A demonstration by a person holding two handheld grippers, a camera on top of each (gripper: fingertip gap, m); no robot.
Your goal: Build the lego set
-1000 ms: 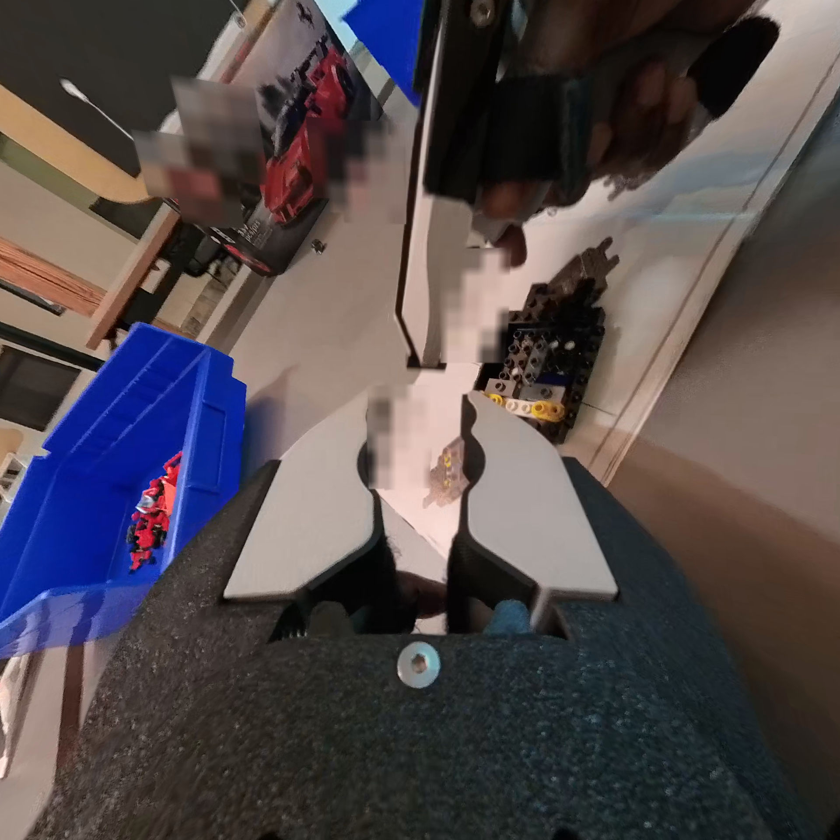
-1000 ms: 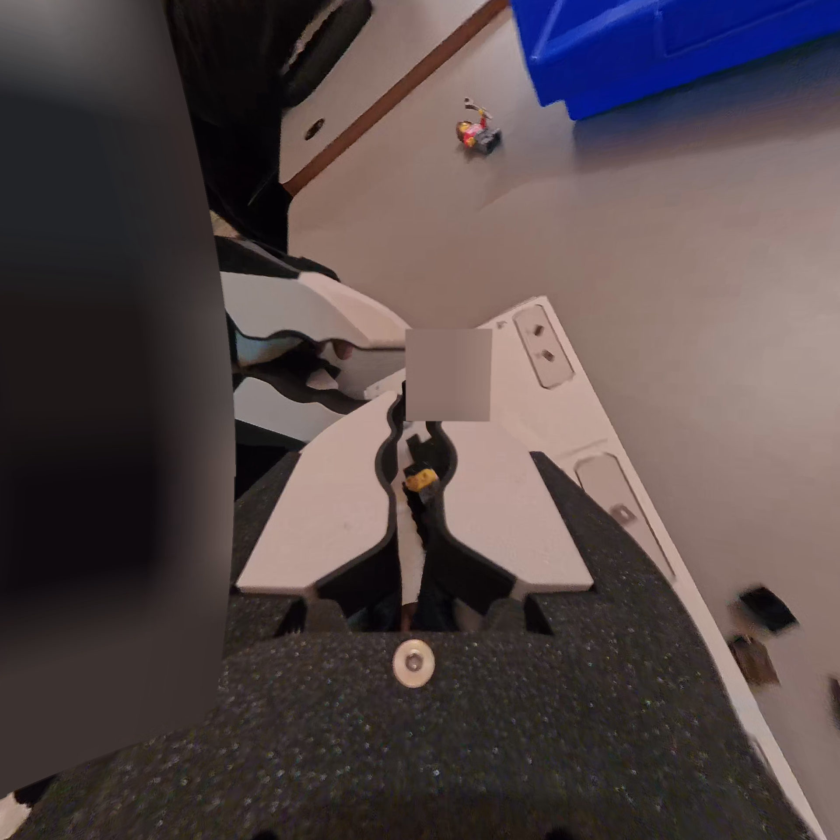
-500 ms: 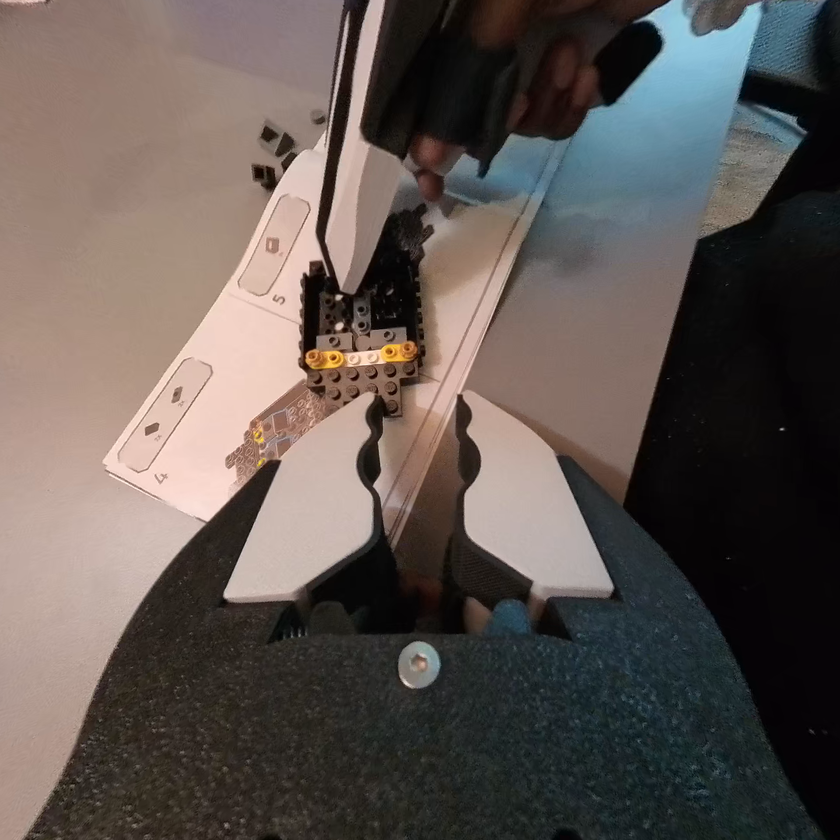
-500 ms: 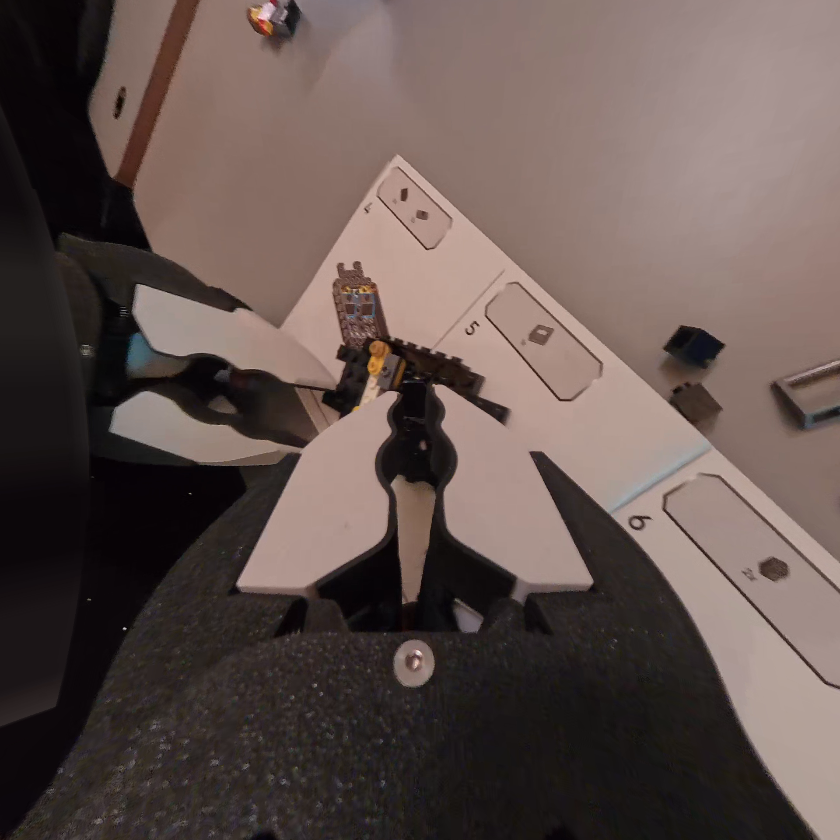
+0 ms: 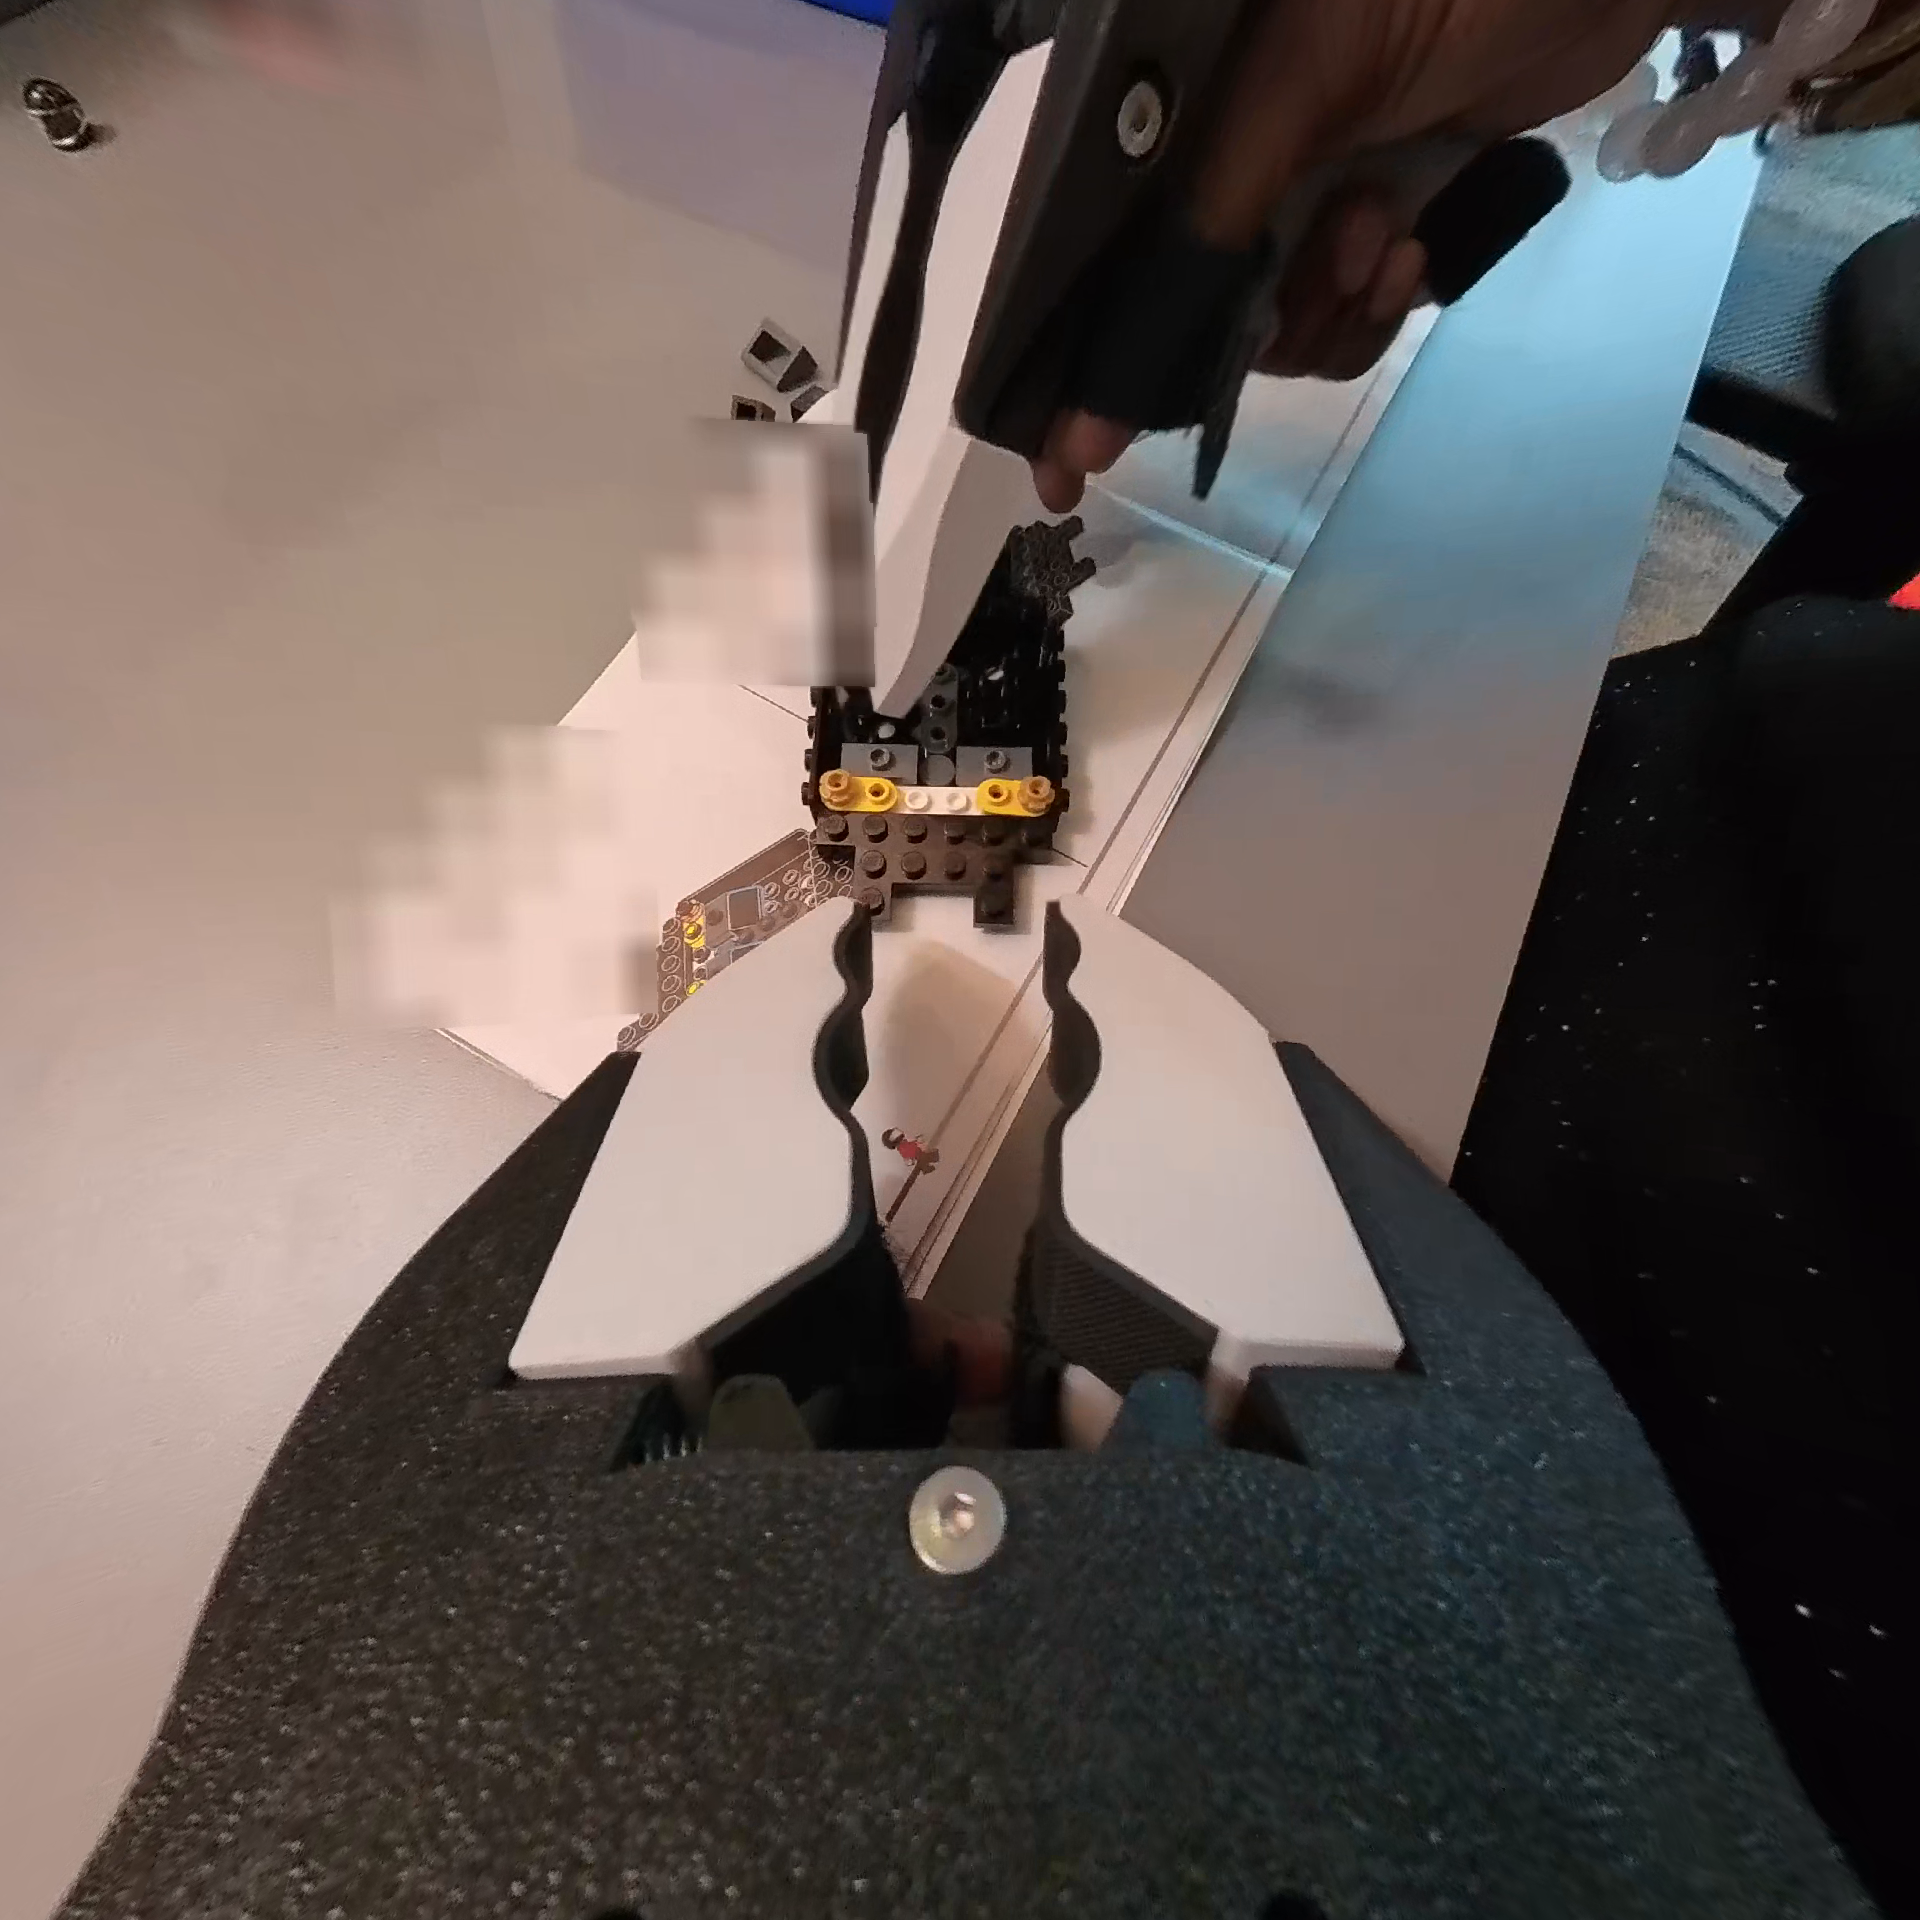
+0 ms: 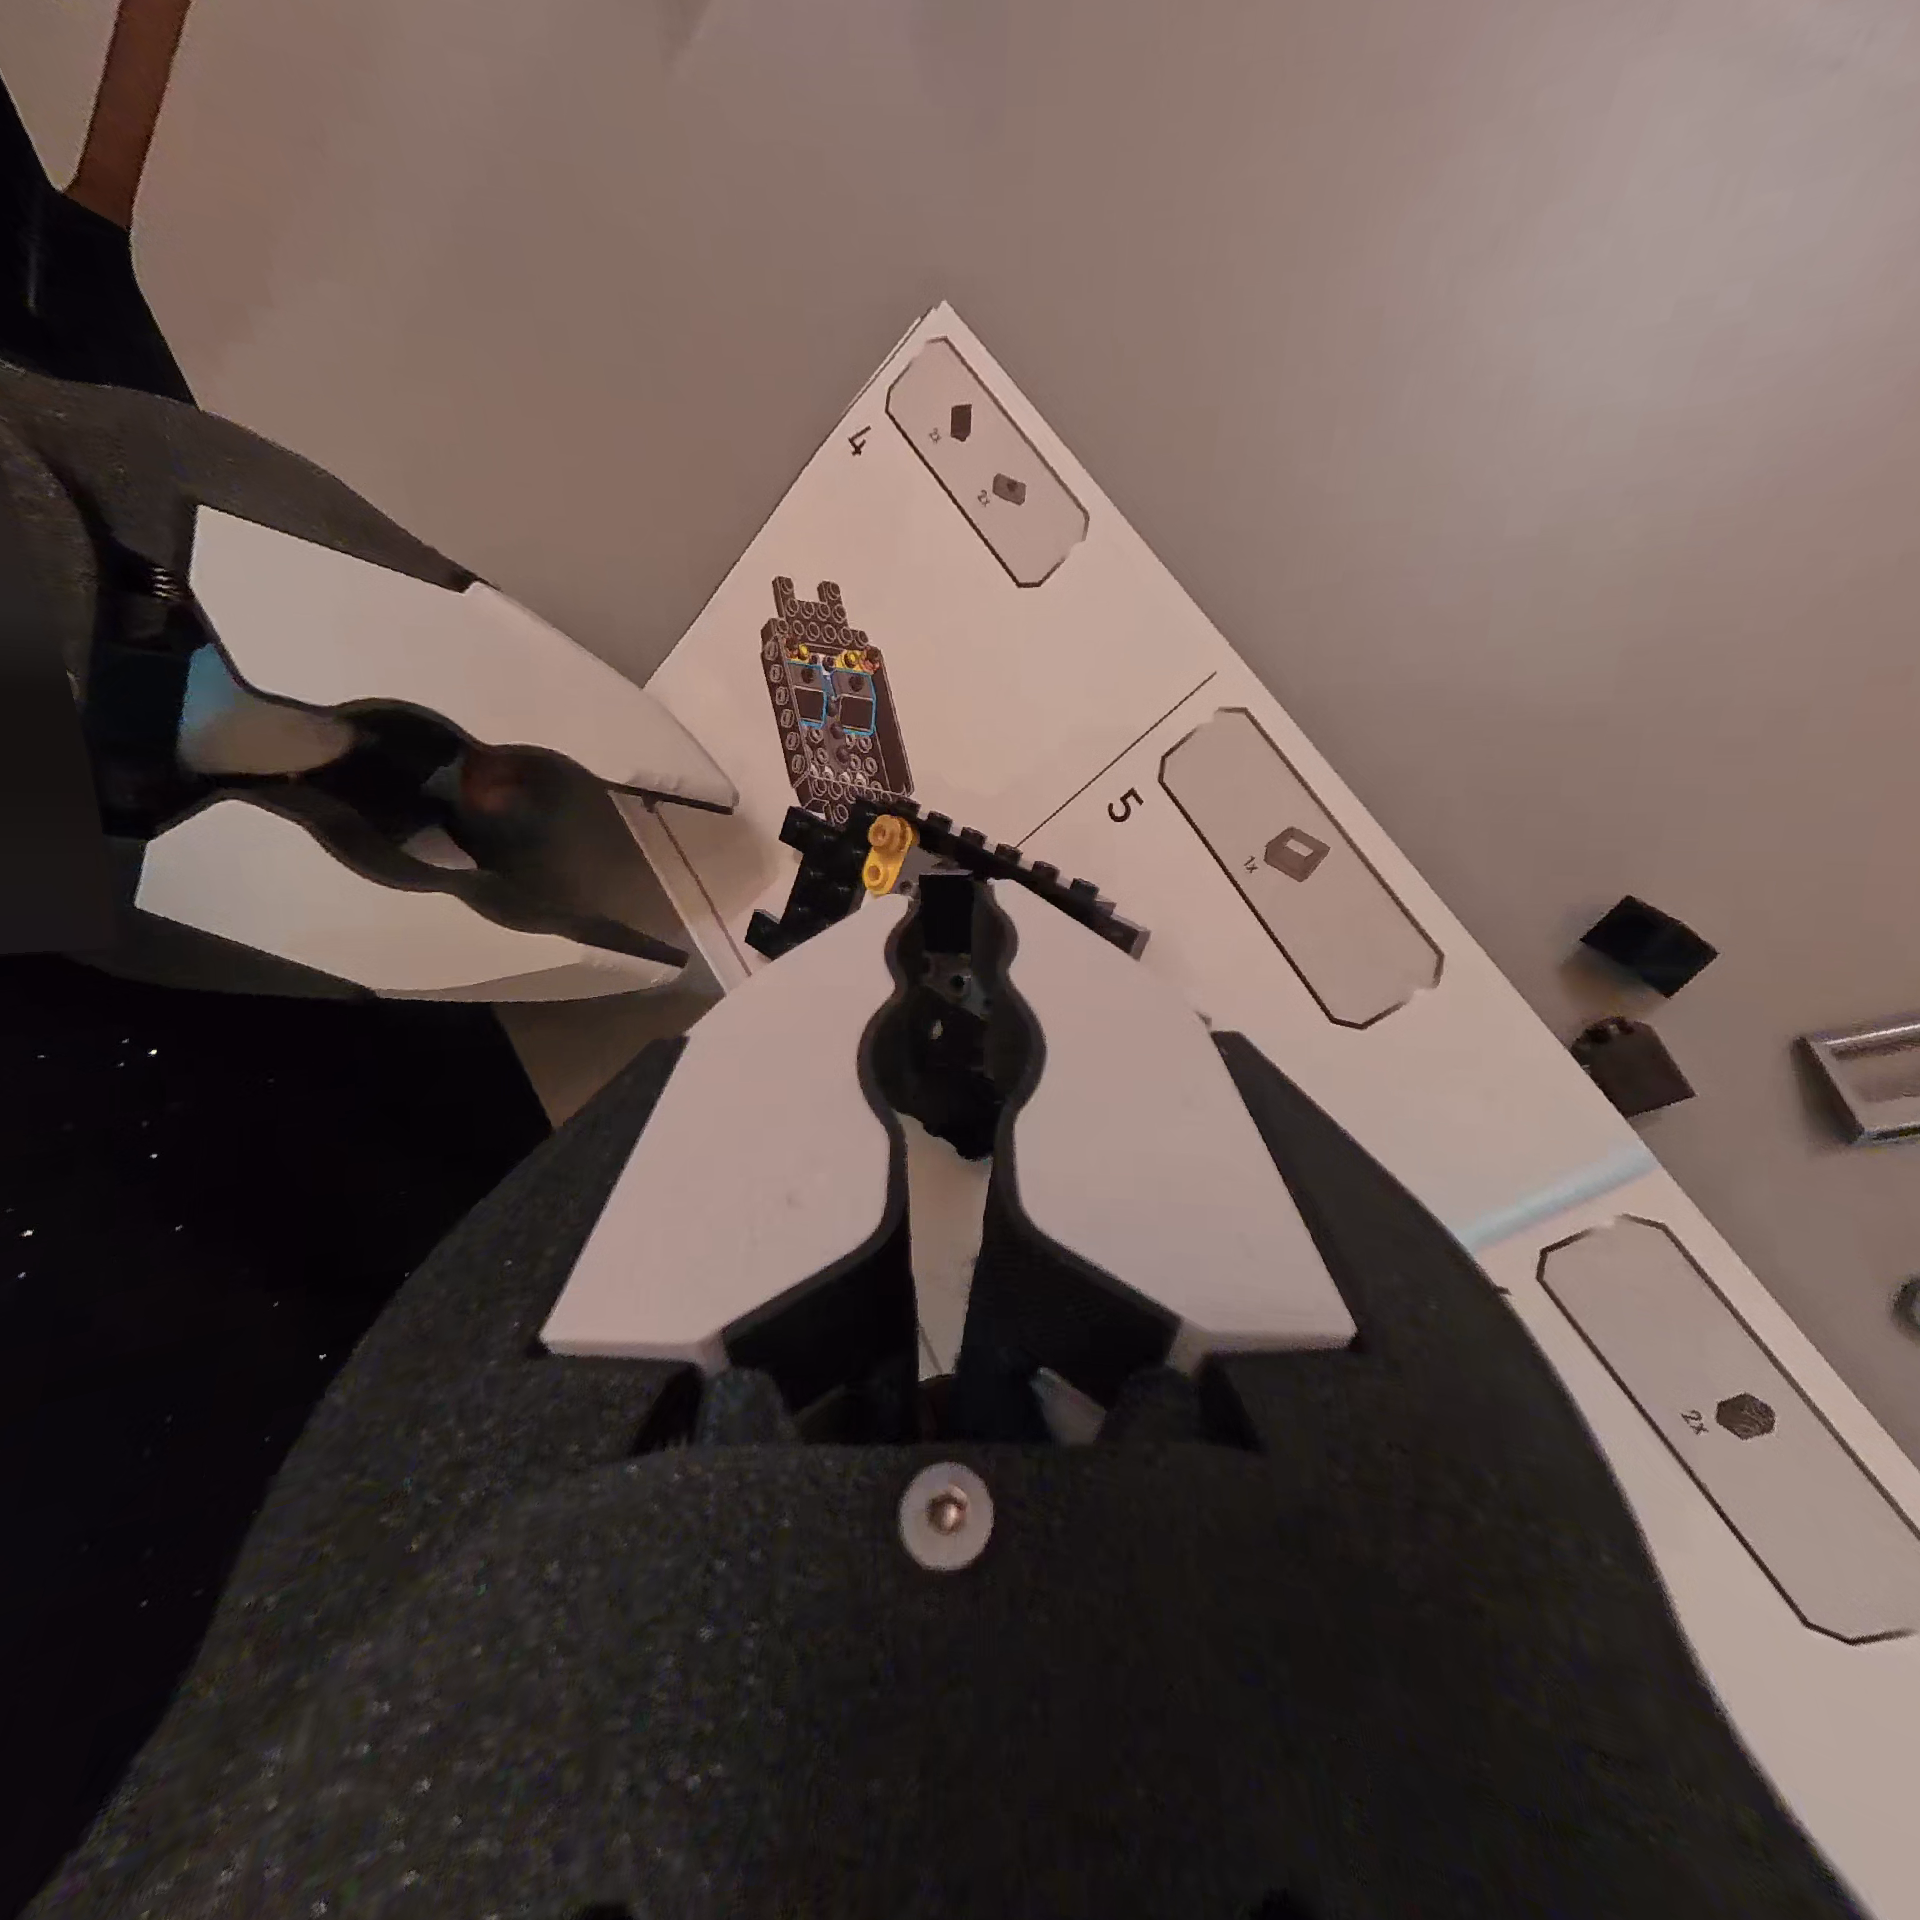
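On a pale grey bench (image 6: 1351, 260), near its edge, lies an open white instruction booklet (image 6: 1039, 644) with printed building steps. Resting on that booklet, a partly built lego model (image 5: 940, 800): black studded plates, grey pieces inside, a row of yellow and white parts across its near end. Pressed down into the model's middle from above, the right gripper (image 6: 951, 914), held in a person's hand (image 5: 1340, 187); jaws narrow, pinched around a small black piece at the tips, touching the model just beside a yellow part. Just short of the model's near end, the left gripper (image 5: 948, 920), jaws moderately apart, nothing between them, tips close to the black plate though contact cannot be told. To the right of the booklet on the bench, two loose dark sloped bricks (image 6: 1647, 945) and part of a shiny silver piece (image 6: 1870, 1081). Far left in the left wrist view, a small dark round part (image 5: 57, 114) alone on the bench.
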